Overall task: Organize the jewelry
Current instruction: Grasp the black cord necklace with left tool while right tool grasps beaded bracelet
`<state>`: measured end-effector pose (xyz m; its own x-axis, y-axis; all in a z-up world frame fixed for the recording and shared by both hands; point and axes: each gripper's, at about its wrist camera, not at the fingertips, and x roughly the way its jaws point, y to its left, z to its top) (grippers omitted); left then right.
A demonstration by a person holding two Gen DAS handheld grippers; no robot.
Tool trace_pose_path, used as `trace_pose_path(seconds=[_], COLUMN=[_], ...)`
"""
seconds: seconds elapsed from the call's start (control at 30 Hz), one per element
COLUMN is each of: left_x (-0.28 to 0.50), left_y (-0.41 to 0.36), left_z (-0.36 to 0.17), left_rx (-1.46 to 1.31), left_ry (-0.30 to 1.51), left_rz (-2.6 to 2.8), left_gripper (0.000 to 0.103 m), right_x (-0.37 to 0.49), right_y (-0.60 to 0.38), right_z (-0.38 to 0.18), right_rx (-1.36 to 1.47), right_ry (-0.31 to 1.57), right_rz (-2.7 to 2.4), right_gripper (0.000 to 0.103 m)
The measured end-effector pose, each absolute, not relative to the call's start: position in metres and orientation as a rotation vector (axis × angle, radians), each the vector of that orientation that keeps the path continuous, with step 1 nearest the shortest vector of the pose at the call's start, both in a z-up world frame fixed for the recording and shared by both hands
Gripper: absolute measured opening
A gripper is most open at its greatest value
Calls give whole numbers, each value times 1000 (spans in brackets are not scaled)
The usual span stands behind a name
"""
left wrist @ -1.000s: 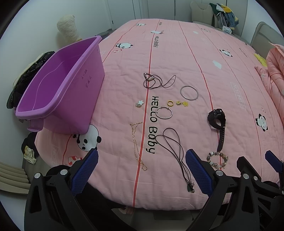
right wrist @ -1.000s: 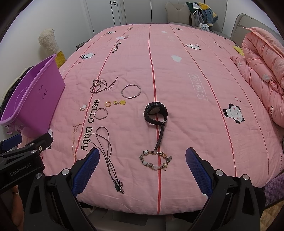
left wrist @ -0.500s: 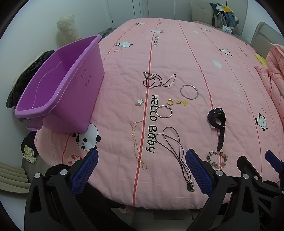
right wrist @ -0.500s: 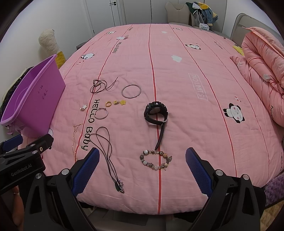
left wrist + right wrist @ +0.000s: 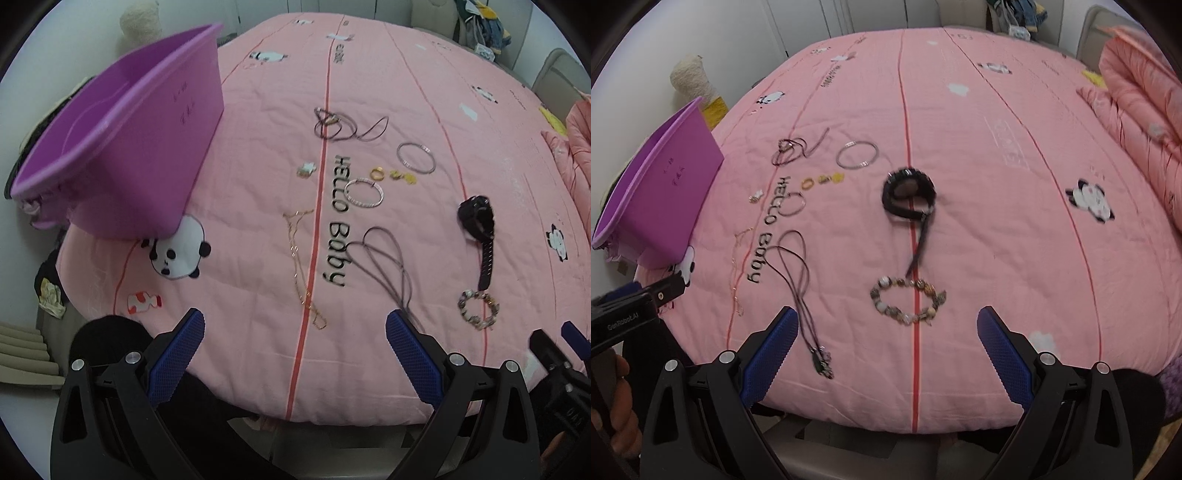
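Nearest, the left gripper (image 5: 294, 345) is held with its blue-padded fingers (image 5: 177, 354) spread wide and nothing between them, over the front edge of the pink bedspread (image 5: 369, 74). The right gripper (image 5: 886, 343) is likewise spread wide and empty.

Just beyond the right gripper, a beaded bracelet (image 5: 908, 301) is laid across a red stripe. To its left, a dark cord necklace (image 5: 799, 280) is stretched out, its pendant nearest the edge. Further left, a thin gold chain (image 5: 301, 273) is laid beside the lettering "HELLO Baby" (image 5: 338, 218).

In the middle ground, a black watch (image 5: 909, 194) is set with its strap trailing towards the bracelet. A small silver bangle (image 5: 364, 191) is laid over the lettering. A gold ring (image 5: 377, 173), small gold charms (image 5: 403, 176) and a pale charm (image 5: 306, 170) are placed near it, apart from one another.

Further back, a large silver bangle (image 5: 416, 157) and a coiled dark cord (image 5: 341, 125) are found.

At far left, a purple plastic bin (image 5: 122, 147) is stood on the bedspread, well apart from the jewelry. Its visible interior is empty.
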<state>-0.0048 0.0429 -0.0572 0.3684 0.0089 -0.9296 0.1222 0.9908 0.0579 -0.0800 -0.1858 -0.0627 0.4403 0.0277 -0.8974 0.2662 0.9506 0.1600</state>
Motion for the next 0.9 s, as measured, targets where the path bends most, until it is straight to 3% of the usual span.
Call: trace_pose_path(seconds=[0.37, 0.9], left_x=[-2, 21], left_y=[20, -33], left_z=[-110, -167], left_rx=[-5, 95], left_ry=[1272, 1334], left_rz=[-133, -121], left_gripper=[97, 97], right_x=[-67, -43], right_y=[-211, -214], right_z=[-123, -179], right_rx=[290, 255], right_ry=[1207, 1306], right_rz=[-131, -64], right_gripper=[93, 93])
